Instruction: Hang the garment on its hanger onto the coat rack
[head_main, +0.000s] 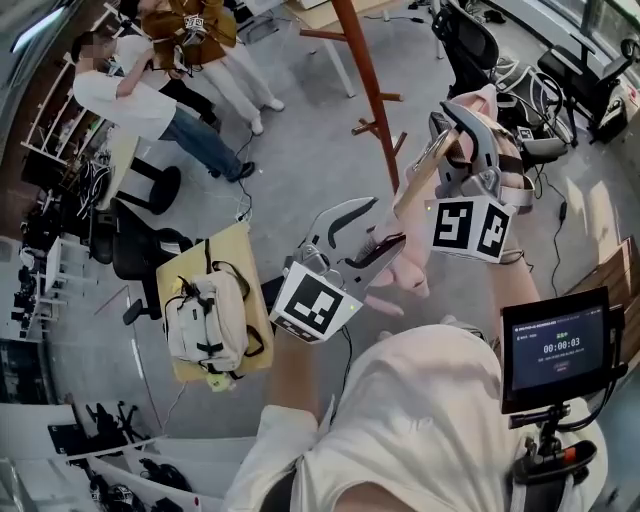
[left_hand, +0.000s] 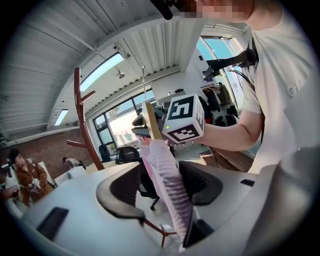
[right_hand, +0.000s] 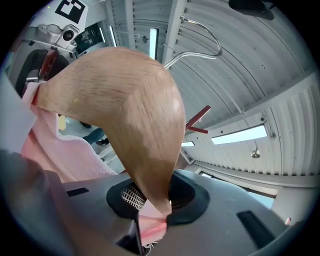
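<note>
A pink garment (head_main: 412, 268) hangs on a wooden hanger (head_main: 424, 166). My right gripper (head_main: 452, 135) is shut on one end of the hanger (right_hand: 135, 115) with a fold of the pink cloth (right_hand: 65, 150) in the same grip; the metal hook (right_hand: 200, 42) points upward. My left gripper (head_main: 385, 222) sits lower and to the left, its jaws wide open. The garment (left_hand: 167, 180) hangs between them, and the pads do not press on it. The red-brown coat rack (head_main: 365, 80) stands just beyond both grippers, its pegs close to the hanger. The left gripper view has the rack (left_hand: 82, 120) at its left.
A small yellow table (head_main: 245, 250) at the left carries a beige backpack (head_main: 205, 320). People (head_main: 140, 95) stand at the far left. Office chairs (head_main: 140, 250) and cables surround the rack. A screen on a stand (head_main: 555, 345) is at the lower right.
</note>
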